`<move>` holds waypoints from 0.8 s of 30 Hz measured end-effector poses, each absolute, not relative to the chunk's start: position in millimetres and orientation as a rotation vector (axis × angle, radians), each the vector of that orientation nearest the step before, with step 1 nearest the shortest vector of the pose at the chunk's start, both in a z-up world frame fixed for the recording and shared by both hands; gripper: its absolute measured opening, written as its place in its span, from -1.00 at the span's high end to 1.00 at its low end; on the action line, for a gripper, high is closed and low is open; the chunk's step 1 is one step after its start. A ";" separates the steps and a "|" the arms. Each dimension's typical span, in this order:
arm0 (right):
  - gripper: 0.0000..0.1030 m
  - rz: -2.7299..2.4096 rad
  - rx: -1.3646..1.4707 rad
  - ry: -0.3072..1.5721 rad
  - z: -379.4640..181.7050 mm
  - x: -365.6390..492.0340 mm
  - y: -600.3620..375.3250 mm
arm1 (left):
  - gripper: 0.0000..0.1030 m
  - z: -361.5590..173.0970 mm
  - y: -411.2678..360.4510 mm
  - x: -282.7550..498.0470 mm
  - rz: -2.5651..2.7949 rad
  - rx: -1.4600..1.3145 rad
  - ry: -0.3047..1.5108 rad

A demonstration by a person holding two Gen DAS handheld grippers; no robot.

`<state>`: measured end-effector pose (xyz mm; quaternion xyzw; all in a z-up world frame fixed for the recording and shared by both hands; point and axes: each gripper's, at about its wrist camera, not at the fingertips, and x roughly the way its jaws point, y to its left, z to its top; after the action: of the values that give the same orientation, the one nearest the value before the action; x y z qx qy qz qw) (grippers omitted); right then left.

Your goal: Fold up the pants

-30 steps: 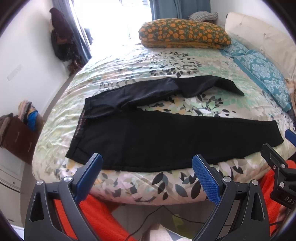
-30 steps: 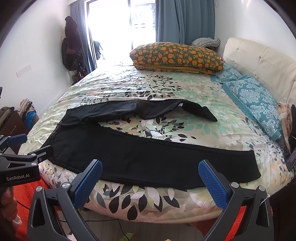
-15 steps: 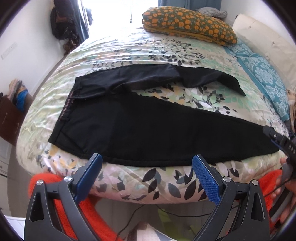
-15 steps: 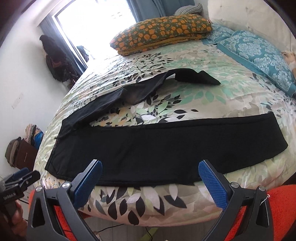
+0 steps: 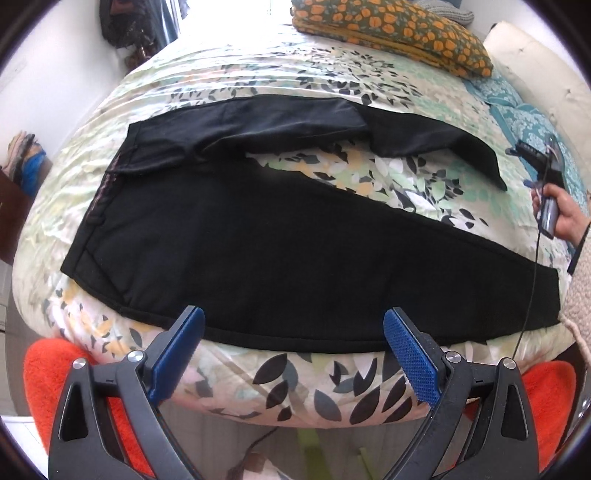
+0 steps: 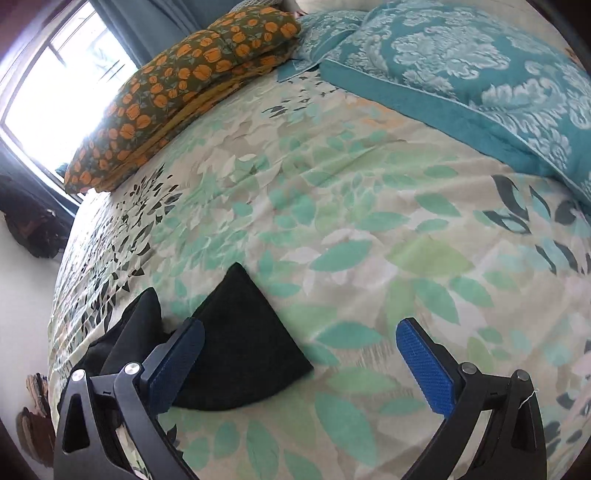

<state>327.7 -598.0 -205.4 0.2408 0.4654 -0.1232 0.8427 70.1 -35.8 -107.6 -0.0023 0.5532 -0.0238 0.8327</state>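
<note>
Black pants (image 5: 280, 236) lie spread on the leaf-print bedspread (image 5: 280, 70), waistband at left, the two legs running right and splayed apart. My left gripper (image 5: 293, 328) is open and empty, hovering at the near leg's front edge. My right gripper (image 6: 299, 336) is open and empty, low over the bed, with the far leg's cuff (image 6: 243, 347) just beside its left finger. The right gripper also shows in the left wrist view (image 5: 537, 162), held in a hand near that cuff.
An orange-flowered folded quilt (image 5: 391, 27) lies at the bed's far side. Teal patterned pillows (image 6: 461, 66) lie at the right. Red fabric (image 5: 48, 373) shows below the bed's near edge. Dark bags (image 6: 33, 225) hang by the window.
Both grippers moved in toward the bed. The right gripper swung far right and forward, from facing the whole pants to hovering low at the far leg's cuff. Pants have not moved.
</note>
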 end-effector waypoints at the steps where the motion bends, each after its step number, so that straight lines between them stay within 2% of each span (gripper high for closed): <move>1: -1.00 -0.221 0.427 1.026 -210.4 346.3 -587.0 | -0.91 -111.2 -36.6 70.1 -0.050 -0.004 1.180; 4: -0.96 -0.159 0.185 1.184 -240.4 384.7 -554.6 | -0.91 -125.7 -41.4 77.6 -0.063 0.001 1.225; 6: -0.22 -0.112 0.131 1.272 -257.1 393.5 -546.7 | -0.91 -133.5 -44.8 80.9 -0.060 0.008 1.251; 7: 0.11 -0.098 0.114 1.244 -251.2 394.5 -544.5 | -0.91 -136.1 -46.4 82.1 -0.065 0.007 1.258; 8: 0.72 -0.075 0.101 1.235 -244.2 397.2 -543.2 | -0.91 -138.1 -48.0 82.9 -0.074 0.006 1.258; 10: 0.73 -0.125 -0.079 1.203 -226.3 403.3 -535.7 | -0.91 -142.8 -51.6 83.8 -0.088 0.008 1.252; 12: 0.73 -0.292 -0.386 1.078 -207.3 410.1 -528.3 | -0.91 -149.0 -57.8 89.6 -0.101 0.003 1.266; 13: 0.73 -0.345 -0.420 1.037 -198.8 419.9 -538.0 | -0.91 -152.4 -59.8 91.4 -0.108 -0.003 1.280; 16: 0.72 -0.415 -0.336 1.036 -202.7 441.7 -564.2 | -0.91 -157.9 -67.0 93.5 -0.123 -0.002 1.309; 22: 0.71 -0.466 -0.406 1.095 -258.3 457.2 -559.3 | -0.91 -155.5 -69.2 90.9 -0.107 0.056 1.279; 24: 0.47 -0.484 -0.349 1.089 -267.0 450.3 -566.4 | -0.91 -161.8 -65.8 93.6 -0.092 0.054 1.286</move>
<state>450.3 -566.4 -267.0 -0.1633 0.5102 -0.2267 0.8134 93.6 -65.8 -161.8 0.0252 0.5994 -0.0430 0.7989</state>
